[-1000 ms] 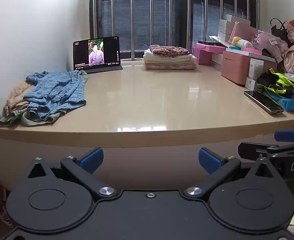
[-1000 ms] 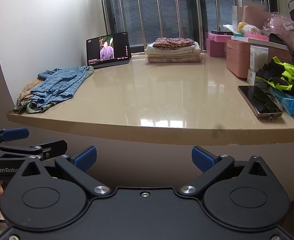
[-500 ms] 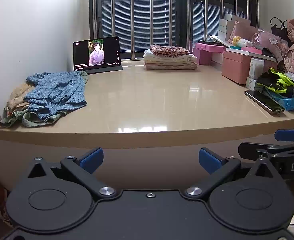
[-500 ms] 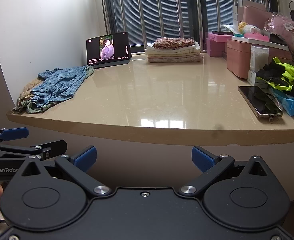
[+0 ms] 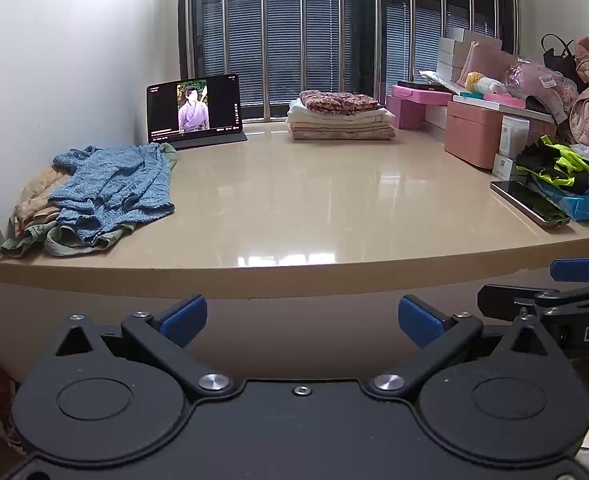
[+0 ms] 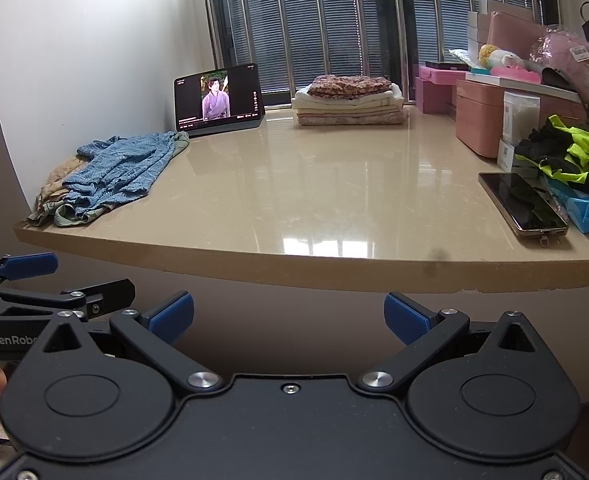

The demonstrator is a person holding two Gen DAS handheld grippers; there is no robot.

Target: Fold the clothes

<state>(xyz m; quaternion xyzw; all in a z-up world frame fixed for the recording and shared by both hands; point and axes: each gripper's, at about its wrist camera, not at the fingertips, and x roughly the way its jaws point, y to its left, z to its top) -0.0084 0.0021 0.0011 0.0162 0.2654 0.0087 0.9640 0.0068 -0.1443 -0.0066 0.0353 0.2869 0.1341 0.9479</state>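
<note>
Crumpled blue garment lies lengthwise front-to-back along the table's left edge

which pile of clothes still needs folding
The crumpled heap topped by the blue knit garment at the table's left edge; the stack by the window is already folded flat and squared.

Glossy, smooth beige counter; crinkled blue cloth garment; matt black plastic gripper body.
</note>
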